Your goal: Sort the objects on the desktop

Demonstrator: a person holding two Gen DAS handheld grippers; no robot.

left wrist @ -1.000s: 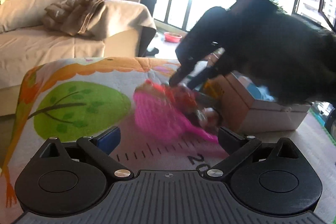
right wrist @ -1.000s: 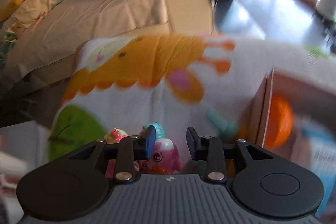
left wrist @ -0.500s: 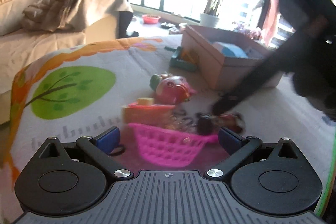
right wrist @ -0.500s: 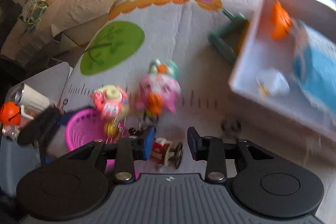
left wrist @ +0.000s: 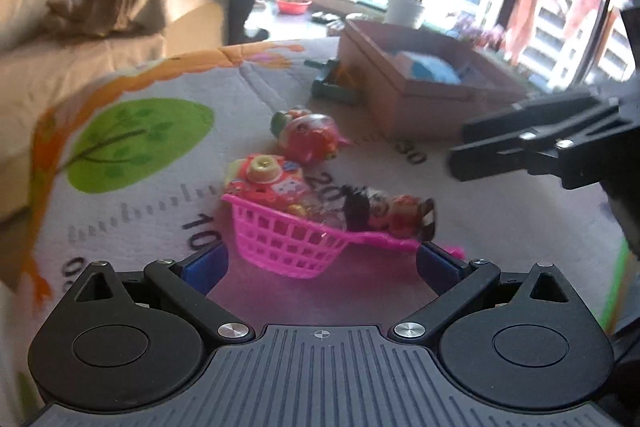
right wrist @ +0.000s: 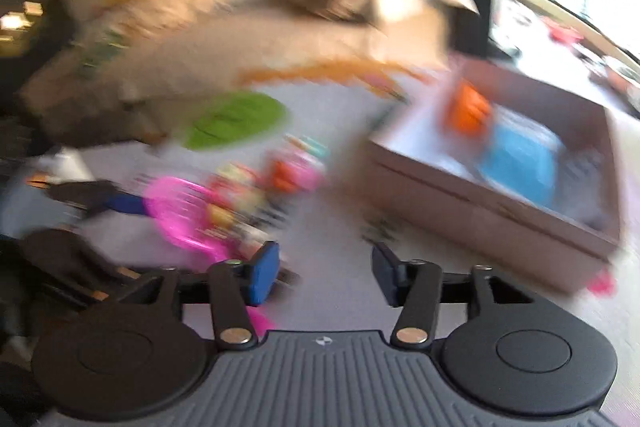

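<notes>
Seen from the left tool [left wrist: 322,261], spread wide with fingers flanking but not pressing a pink basket [left wrist: 286,241] of small toys on the play-mat surface [left wrist: 140,211]. Just behind it, a pink pig toy [left wrist: 310,137]; further right, a cardboard box [left wrist: 416,95]. Right tool [right wrist: 325,273] opening over bare mat, gripping nothing, amid heavy blur.

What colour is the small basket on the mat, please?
Bright pink basket; the left wrist view shows it best.
</notes>
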